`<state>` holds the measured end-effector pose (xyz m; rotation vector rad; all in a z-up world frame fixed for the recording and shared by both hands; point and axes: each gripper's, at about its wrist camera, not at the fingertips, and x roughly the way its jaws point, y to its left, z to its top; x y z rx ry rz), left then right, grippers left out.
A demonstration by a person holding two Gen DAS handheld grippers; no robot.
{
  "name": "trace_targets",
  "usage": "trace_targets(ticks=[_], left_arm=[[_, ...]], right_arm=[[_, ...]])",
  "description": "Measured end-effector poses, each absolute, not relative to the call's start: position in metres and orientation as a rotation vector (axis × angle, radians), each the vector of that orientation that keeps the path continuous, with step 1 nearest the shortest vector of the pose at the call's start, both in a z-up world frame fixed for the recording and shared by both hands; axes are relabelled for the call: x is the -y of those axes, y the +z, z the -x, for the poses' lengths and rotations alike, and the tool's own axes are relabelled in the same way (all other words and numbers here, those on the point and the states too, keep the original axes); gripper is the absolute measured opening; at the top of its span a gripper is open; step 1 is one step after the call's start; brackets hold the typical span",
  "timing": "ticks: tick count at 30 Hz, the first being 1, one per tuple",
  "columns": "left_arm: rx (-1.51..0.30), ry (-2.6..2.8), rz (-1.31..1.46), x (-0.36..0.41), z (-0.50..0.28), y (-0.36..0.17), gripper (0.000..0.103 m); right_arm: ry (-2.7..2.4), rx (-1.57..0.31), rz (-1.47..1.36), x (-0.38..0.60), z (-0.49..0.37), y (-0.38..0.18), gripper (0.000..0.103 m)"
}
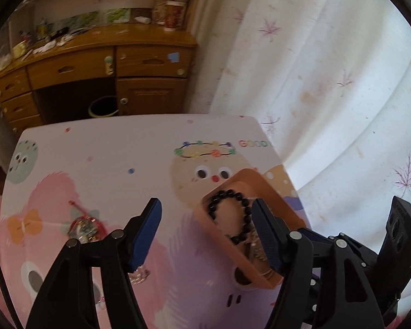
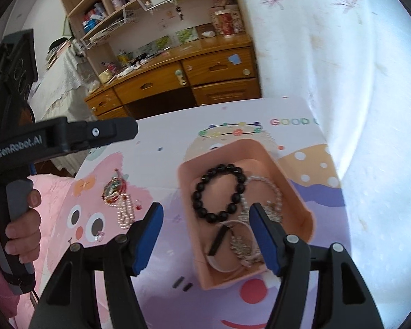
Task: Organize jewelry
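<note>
A pink tray (image 2: 260,148) stands on the cartoon-print table and holds a black bead bracelet (image 2: 219,192), a pale bead chain (image 2: 271,189), a black pendant (image 2: 217,240) and a silver piece (image 2: 242,244). My right gripper (image 2: 207,208) hovers open over the tray's near-left side, gripping nothing. Left of the tray lie a red ornament (image 2: 113,190) and a pearl strand (image 2: 124,212). In the left wrist view my left gripper (image 1: 205,203) is open and empty, between the red ornament (image 1: 83,226) and the tray (image 1: 260,181); its right finger hides part of the black bracelet (image 1: 230,194).
A colourful flower-bead necklace (image 2: 231,130) lies beyond the tray near the table's far edge. A person's hand (image 2: 24,219) grips the left tool's handle at the left. A wooden desk (image 1: 123,63) stands behind and a white curtain (image 1: 328,82) hangs on the right.
</note>
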<state>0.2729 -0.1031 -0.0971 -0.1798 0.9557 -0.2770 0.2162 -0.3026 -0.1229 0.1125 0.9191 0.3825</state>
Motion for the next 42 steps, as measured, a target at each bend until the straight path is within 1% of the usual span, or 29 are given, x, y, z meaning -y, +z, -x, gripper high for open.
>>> trace_targets(ticks=[11,17,22,24,26,28,33,39,40,42], left_arm=[[-0.994,-0.001,0.24,0.012,-0.233,-0.123,0.072],[-0.996,0.141,0.235,-0.026,-0.209,-0.144,0.072],[-1.032,0.182,0.235,-0.047,-0.194,-0.163,0.072],[-1.046,0.177,0.244,-0.053,-0.187,-0.171,0.073],[-1.054,0.164,0.247,-0.055,-0.181,-0.179,0.081],[-1.06,0.154,0.237,-0.051,-0.176,-0.185,0.085],[-1.087,0.08,0.181,-0.035,-0.166,-0.202,0.085],[-1.073,0.006,0.072,-0.009,-0.161,-0.215,0.085],[-1.072,-0.001,0.055,-0.005,-0.162,-0.217,0.085],[-1.059,-0.007,0.03,0.0,-0.163,-0.218,0.085]], right_arm=[[0.534,-0.982,-0.103,0.242,-0.224,-0.132,0.066],[0.595,-1.016,-0.074,0.206,-0.227,-0.14,0.066],[0.622,-1.049,-0.111,0.184,-0.235,-0.147,0.066],[0.624,-1.065,-0.136,0.178,-0.239,-0.15,0.066],[0.621,-1.088,-0.165,0.172,-0.245,-0.154,0.066],[0.609,-1.121,-0.188,0.165,-0.251,-0.16,0.066],[0.55,-1.19,-0.175,0.149,-0.262,-0.173,0.066],[0.44,-1.257,-0.142,0.142,-0.276,-0.186,0.066],[0.417,-1.272,-0.13,0.142,-0.279,-0.189,0.065],[0.389,-1.29,-0.101,0.141,-0.281,-0.195,0.052]])
